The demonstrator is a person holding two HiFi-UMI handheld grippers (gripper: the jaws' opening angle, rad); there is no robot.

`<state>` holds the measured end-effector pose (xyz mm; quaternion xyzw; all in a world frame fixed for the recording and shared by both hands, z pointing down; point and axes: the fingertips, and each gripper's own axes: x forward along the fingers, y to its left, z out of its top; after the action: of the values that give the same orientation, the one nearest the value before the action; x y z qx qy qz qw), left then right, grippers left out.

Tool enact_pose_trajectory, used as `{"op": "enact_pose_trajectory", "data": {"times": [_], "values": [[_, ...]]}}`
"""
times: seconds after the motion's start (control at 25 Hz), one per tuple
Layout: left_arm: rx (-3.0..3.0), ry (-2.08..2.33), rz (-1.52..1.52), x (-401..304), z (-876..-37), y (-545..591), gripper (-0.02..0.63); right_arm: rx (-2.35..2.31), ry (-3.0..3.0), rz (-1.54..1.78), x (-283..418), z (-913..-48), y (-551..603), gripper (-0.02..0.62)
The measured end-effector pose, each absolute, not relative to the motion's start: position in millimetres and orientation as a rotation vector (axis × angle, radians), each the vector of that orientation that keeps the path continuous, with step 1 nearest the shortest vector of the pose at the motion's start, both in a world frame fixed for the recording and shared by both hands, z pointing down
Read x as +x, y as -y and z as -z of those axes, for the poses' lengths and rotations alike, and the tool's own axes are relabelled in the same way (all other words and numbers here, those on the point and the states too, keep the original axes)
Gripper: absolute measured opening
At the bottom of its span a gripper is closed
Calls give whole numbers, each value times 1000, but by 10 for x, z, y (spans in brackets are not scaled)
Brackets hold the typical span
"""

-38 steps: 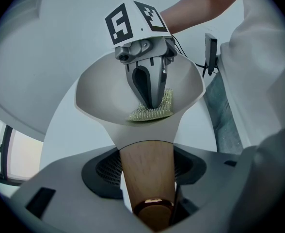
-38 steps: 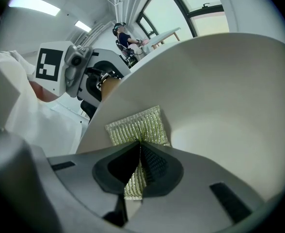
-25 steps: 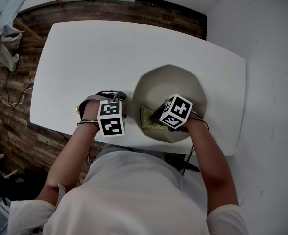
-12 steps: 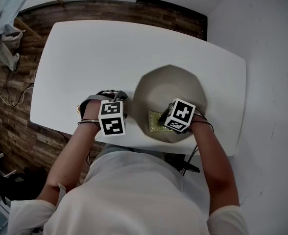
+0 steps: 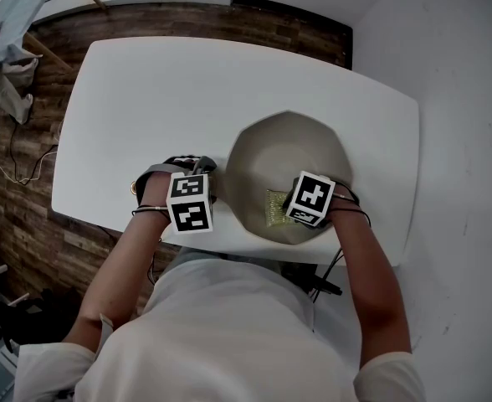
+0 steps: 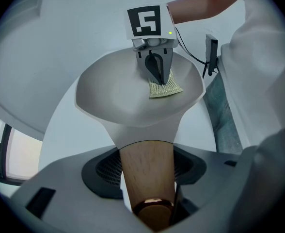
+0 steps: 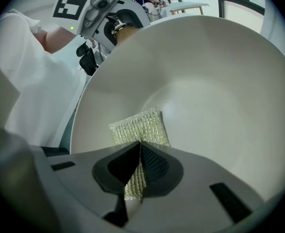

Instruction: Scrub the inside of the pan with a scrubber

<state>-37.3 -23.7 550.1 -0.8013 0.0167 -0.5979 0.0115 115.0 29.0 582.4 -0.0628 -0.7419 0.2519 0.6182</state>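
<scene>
Floor [image 5: 28, 191]: brown wood planks show along the far left of the head view, past the table edge.
Table [image 5: 171, 90]: white with rounded corners; its far and left parts are bare, and the pan sits on its near right part.
Left gripper [image 5: 206, 171]: held over the near edge of the table, just left of the pan, pointing steeply down. Its marker cube faces the head camera.
Left jaws: clenched on the handle, one dark pad against each side of it, as the left gripper view shows.
Handle [image 6: 147, 171]: round light wood with a shiny copper-coloured end cap. It runs up between the left pads and joins the pan's pale neck.
Pan [image 5: 300, 145]: wide and shallow, with an angular rim and a pale beige-grey inside. It sits right of the left gripper, its near rim close to the table's near edge.
Scrubber [image 5: 275, 208]: a small yellow-green woven pad with a glittery ribbed face. It lies inside the pan on the near part of the sloping wall, flat against the surface.
Right gripper [image 5: 288, 206]: inside the pan at its near side, tilted down, its marker cube just right of the scrubber.
Right jaws: closed tight on the near edge of the scrubber, which fans out beyond the tips onto the pan wall.
Cable [image 5: 328, 273]: thin and black, hanging below the right wrist by the table's near edge.
</scene>
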Motion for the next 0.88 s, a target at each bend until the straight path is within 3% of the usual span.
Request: {"op": "enact_pose_trajectory", "data": {"times": [0.88], "values": [[-2492,-48,1863,-379,-5503,240,265,80,1632,-405,1553,-5860,130,23]]}}
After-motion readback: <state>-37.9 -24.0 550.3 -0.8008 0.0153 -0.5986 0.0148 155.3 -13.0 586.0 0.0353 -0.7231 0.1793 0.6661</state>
